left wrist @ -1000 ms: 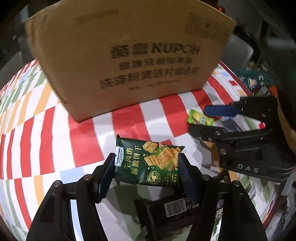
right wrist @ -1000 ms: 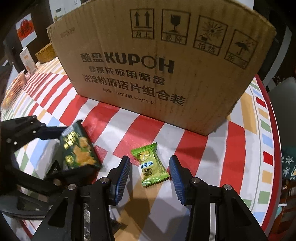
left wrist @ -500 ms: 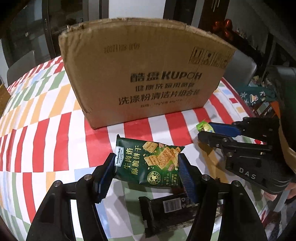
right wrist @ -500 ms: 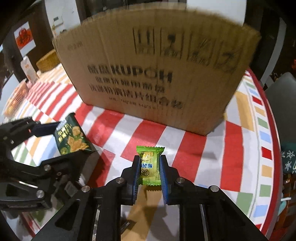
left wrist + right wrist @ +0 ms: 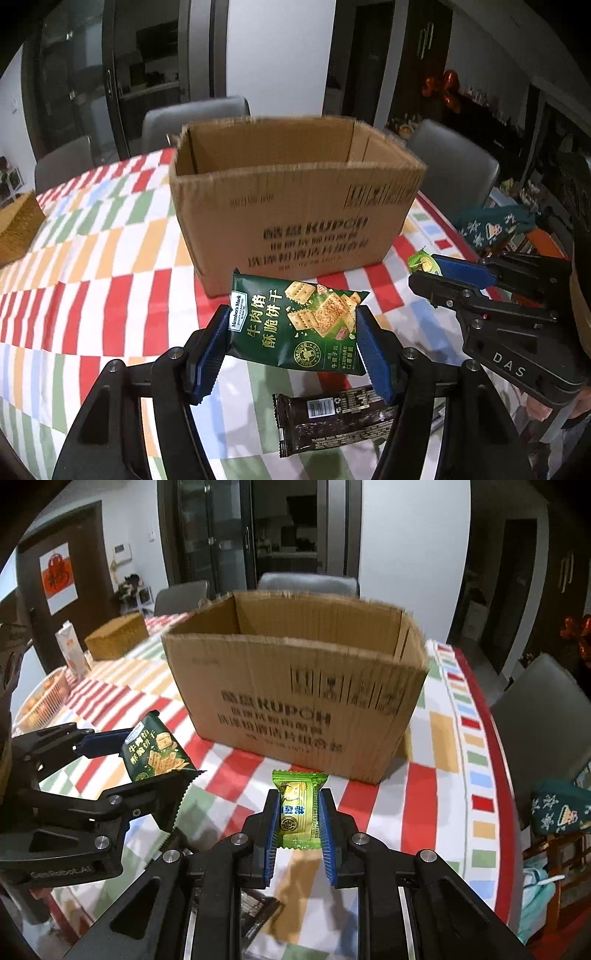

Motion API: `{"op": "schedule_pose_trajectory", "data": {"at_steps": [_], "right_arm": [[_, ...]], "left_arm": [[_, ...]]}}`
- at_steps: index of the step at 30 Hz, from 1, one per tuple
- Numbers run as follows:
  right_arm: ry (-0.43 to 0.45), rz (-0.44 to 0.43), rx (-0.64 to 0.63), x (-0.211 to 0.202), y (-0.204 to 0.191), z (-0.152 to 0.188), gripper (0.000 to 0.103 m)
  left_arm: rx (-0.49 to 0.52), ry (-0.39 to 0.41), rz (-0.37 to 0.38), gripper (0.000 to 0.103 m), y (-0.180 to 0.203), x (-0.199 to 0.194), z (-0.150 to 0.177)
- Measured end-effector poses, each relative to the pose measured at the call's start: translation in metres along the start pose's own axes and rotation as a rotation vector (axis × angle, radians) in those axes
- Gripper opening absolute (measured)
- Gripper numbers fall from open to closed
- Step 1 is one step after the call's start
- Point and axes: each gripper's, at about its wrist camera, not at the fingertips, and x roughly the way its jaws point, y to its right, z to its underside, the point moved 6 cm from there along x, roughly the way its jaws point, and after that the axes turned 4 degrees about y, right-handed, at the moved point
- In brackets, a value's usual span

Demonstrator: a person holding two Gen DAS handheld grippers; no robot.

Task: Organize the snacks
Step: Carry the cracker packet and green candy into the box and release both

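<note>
both grippers have risen off the bench, left gripper (image 5: 291,347) jaws clamping crackers (image 5: 295,325), right gripper (image 5: 298,829) jaws clamping candy (image 5: 297,812); box (image 5: 295,206) unfilled as far as visible, bar (image 5: 332,417) left.

Checked tablecloth-covered table (image 5: 92,273) with cardboard box (image 5: 295,206), dark snack bar (image 5: 332,417), woven basket (image 5: 116,635)

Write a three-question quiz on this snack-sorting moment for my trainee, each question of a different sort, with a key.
1. True or false: the left tool grips the dark green cracker packet.
2. What does the right tool hold? A) light green candy B) a milk carton C) nothing
3. Fill in: the dark brown bar lies on the ____ below the left tool.

Key
1. True.
2. A.
3. Tablecloth; the bar is not in the open cardboard box.
</note>
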Motion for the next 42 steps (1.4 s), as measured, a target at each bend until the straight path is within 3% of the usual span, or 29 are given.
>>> {"op": "schedule_pose_trajectory", "data": {"at_steps": [11, 26, 32, 42], "right_arm": [[0.14, -0.007, 0.037, -0.045, 0.0, -0.035, 0.021], [0.246, -0.02, 0.069, -0.067, 0.005, -0.087, 0.021], [0.213, -0.046, 0.088, -0.053, 0.012, -0.106, 0.021], [0.189, 0.005, 0.078, -0.028, 0.024, -0.132, 0.022]], "left_arm": [[0.018, 0.136, -0.01, 0.065, 0.003, -0.047, -0.037], [0.049, 0.247, -0.034, 0.065, 0.002, -0.069, -0.095], [0.055, 0.248, -0.043, 0.065, -0.006, -0.062, -0.12], [0.024, 0.186, -0.047, 0.065, -0.024, -0.024, -0.147]]}}
